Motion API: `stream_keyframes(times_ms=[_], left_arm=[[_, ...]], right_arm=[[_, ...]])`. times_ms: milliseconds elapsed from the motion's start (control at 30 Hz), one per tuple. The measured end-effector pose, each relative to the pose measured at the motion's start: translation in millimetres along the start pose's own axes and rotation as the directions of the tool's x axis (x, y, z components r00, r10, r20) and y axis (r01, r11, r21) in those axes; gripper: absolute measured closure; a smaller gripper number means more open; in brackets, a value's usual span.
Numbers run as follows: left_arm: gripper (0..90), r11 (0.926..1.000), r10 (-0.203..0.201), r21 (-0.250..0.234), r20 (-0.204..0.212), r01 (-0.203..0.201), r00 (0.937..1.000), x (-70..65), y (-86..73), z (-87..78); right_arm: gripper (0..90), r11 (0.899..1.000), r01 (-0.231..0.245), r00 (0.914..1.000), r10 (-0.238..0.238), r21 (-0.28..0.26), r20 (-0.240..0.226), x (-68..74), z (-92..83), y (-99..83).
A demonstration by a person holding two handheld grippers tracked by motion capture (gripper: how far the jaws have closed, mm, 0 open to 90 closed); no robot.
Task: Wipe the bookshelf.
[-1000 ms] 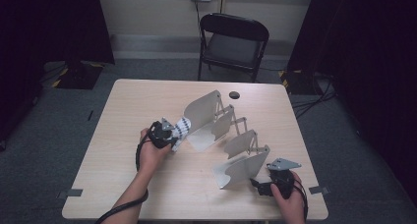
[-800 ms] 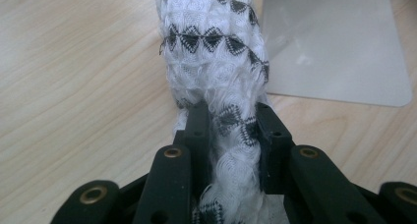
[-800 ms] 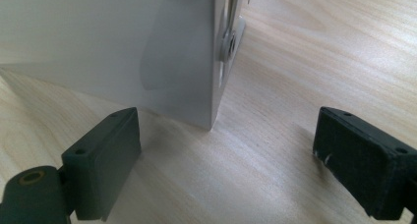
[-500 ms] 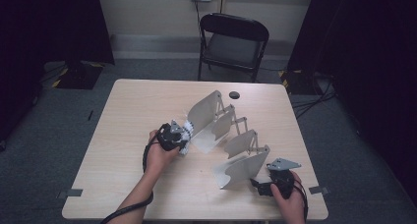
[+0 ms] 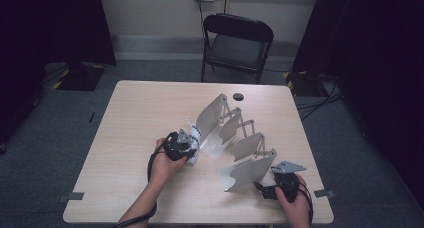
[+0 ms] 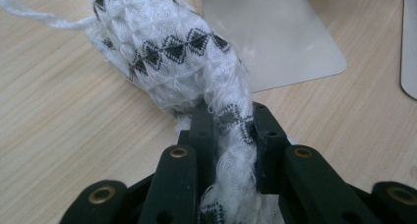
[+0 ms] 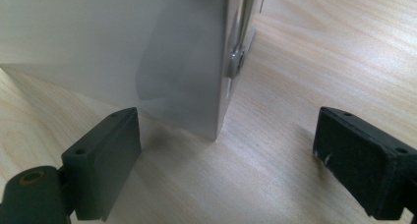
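A white cloth with black diamond patterns (image 6: 172,52) is pinched between the jaws of my left gripper (image 6: 233,117), which is shut on it. The cloth bunches out ahead of the fingertips over the table. In the high view the left gripper (image 5: 191,145) holds the cloth (image 5: 194,133) against the left end of a grey metal rack (image 5: 235,133) made of several upright plates. The rack's flat base plate (image 6: 275,37) lies just beyond the cloth. My right gripper (image 5: 261,188) stands open at the rack's near plate (image 7: 123,52), whose lower corner sits between the wide-apart jaws (image 7: 236,155) without touching them.
A small black round object (image 5: 238,96) lies near the table's far edge (image 5: 200,82). A black folding chair (image 5: 239,43) stands behind the table. Bare wood stretches to the left of the rack. Dark curtains hang at both sides.
My left gripper has carried the cloth a little to the right, closer to the rack's left plate. The right gripper has stayed where it was.
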State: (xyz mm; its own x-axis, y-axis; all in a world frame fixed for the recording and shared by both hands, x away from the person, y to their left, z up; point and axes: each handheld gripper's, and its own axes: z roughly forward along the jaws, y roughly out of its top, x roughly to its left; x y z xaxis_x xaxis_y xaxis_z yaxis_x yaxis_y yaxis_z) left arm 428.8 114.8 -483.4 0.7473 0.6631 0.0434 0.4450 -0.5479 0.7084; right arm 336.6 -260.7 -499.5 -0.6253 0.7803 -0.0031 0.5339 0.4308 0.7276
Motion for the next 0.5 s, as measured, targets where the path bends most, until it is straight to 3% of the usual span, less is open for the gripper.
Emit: stream_keyframes(times_ms=[167, 267, 333, 400, 500], left_arm=[[71.5, 0.9994, -0.031, 0.014, -0.059, 0.031, 0.9978, 6.9, -0.4, -4.2], [60.3, 0.9988, -0.049, 0.003, -0.105, 0.050, 0.9933, 13.4, -2.1, -8.1], [55.6, 0.9982, -0.057, 0.008, -0.141, 0.059, 0.9884, 19.1, -3.8, -13.4], [47.5, 0.9948, -0.101, 0.001, -0.154, 0.102, 0.9829, 25.3, -6.9, -18.0], [45.9, 0.9918, -0.126, -0.002, -0.184, 0.128, 0.9749, 34.4, -12.1, -24.8]], right_arm=[[10.1, 1.000, 0.000, 1.0000, 0.000, 0.000, 0.000, 0.0, 0.0, 0.0], [10.1, 1.000, 0.000, 1.0000, 0.000, 0.000, 0.000, 0.0, 0.0, 0.0], [10.1, 1.000, 0.000, 1.0000, 0.000, 0.000, 0.000, 0.0, 0.0, 0.0], [10.1, 1.000, 0.000, 1.0000, 0.000, 0.000, 0.000, 0.0, 0.0, 0.0], [10.1, 1.000, 0.000, 1.0000, 0.000, 0.000, 0.000, 0.0, 0.0, 0.0]])
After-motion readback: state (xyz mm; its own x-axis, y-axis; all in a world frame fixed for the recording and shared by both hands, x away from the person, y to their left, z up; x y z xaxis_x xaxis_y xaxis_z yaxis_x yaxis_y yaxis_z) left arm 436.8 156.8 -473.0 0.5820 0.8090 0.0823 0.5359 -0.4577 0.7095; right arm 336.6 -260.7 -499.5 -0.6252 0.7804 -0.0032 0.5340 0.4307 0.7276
